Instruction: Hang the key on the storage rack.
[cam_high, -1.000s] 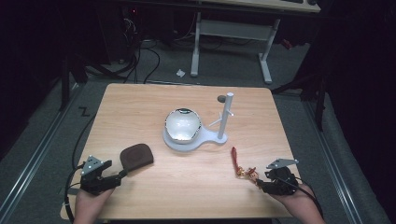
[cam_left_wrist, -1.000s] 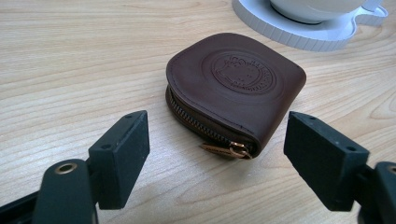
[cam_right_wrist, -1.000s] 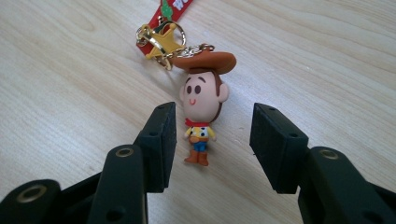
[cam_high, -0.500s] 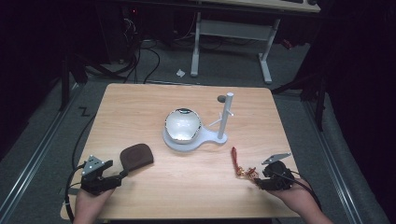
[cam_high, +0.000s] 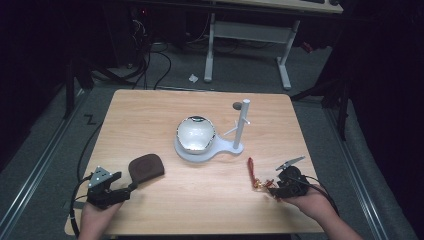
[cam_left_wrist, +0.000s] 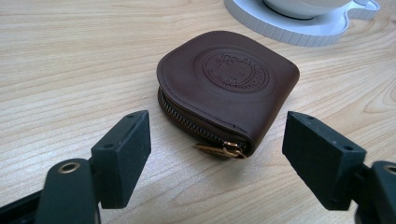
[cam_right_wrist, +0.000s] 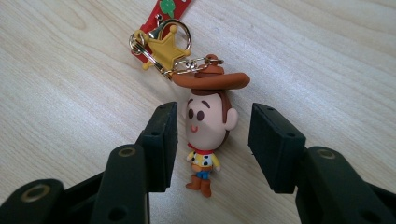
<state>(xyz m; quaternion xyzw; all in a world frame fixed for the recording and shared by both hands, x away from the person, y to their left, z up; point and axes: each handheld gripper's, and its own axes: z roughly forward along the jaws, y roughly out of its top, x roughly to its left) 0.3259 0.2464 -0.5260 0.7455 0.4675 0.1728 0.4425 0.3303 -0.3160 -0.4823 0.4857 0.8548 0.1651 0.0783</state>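
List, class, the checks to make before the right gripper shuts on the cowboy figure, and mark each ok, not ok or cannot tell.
1. Figure lies between the right gripper's jaws: ok.
2. Jaws, which have just been closing, clear of the figure on both sides: ok, gaps show.
3. Star charm and red strap outside the jaws: ok.
4. Figure flat on the table: ok.
5. Left gripper open and short of the pouch, out of the way: ok.
6. Pads level with the head rather than the thin legs: cannot tell.
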